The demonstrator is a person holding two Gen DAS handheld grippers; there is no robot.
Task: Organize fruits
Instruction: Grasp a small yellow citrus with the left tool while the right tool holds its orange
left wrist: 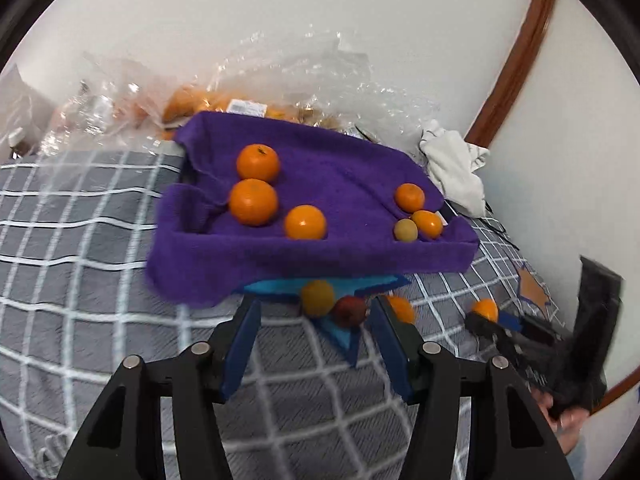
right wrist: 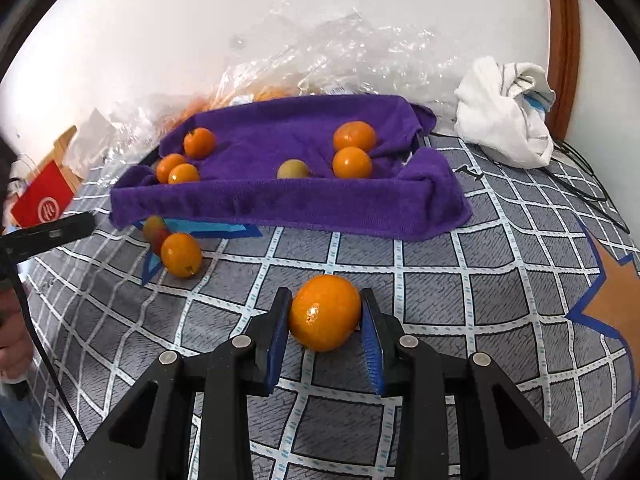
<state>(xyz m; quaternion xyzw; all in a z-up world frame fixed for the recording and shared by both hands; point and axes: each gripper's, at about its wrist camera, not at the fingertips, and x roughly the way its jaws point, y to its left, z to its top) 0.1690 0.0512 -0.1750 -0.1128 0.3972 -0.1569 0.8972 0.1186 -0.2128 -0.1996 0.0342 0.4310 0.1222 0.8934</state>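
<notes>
**Orange in the right gripper, tray waiting**

The right gripper (right wrist: 325, 312) has its two blue pads pressed on the sides of a big orange (right wrist: 325, 312). The orange sits low, near the checked bed cover (right wrist: 440, 292), and I cannot tell if it is lifted off the cover or resting on it. The grip looks snug, one pad on each side.

The left gripper (left wrist: 316, 320) has its fingers wide apart and holds nothing. It points at a small pile of fruit just in front of the tray: a yellow fruit (left wrist: 317, 298), a dark red fruit (left wrist: 350, 311) and a small orange (left wrist: 401, 309). These lie on a blue star patch (left wrist: 340, 336) of the cover.

The purple cloth tray (right wrist: 280, 200) is well ahead of the held orange. It already has oranges in it, some at the left side and some at the right, plus one pale green fruit (right wrist: 293, 169).

The job now seems to be to carry the big orange into the tray. To do it well, squeeze just enough, because an orange is round and can slip out. Lift it high enough to clear the soft front wall of the tray, or the cloth may drag. Put it down beside the other oranges, low and slow, then let go so it does not roll.
</notes>
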